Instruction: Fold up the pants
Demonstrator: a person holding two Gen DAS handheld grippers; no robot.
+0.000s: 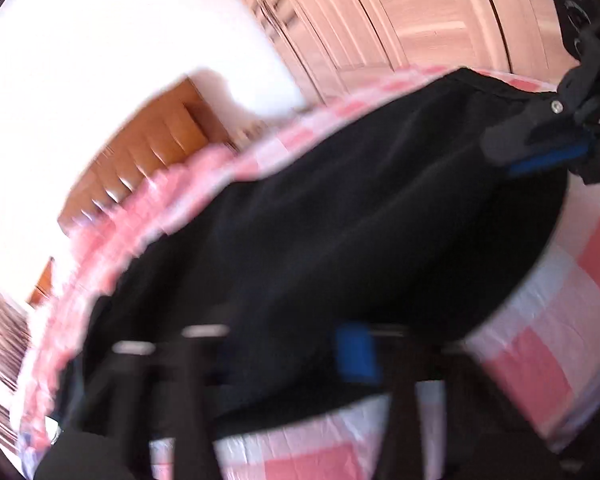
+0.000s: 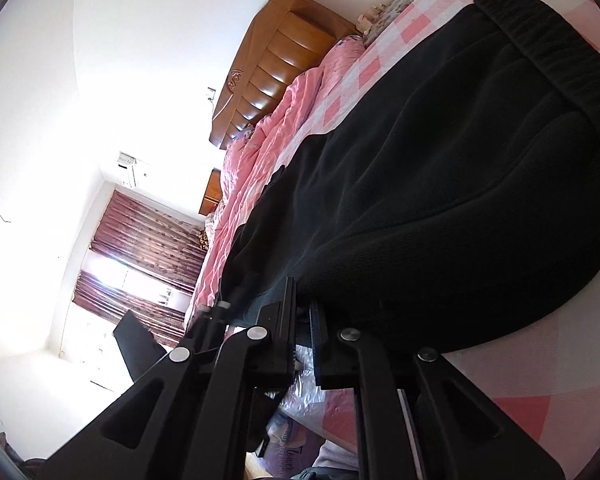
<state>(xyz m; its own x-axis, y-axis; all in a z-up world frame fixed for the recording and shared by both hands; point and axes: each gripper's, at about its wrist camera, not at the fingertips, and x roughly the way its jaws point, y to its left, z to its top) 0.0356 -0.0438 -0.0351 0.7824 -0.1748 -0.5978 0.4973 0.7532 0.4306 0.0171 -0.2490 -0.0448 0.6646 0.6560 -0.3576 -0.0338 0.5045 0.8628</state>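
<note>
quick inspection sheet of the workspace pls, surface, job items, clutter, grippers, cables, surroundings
surface: bed under a pink and white checked sheet.
job's things: black pants spread on the sheet, ribbed waistband at the far end.
clutter: rumpled pink quilt along the far side; plastic-wrapped packs beside the bed.
grippers: right gripper nearly closed at the pants' near edge, grip unclear; left gripper blurred, its state unreadable.
cables: a thin wire on the wall; none seen on the bed.
surroundings: wooden headboard, curtains at a bright window, pale wardrobe doors.
</note>
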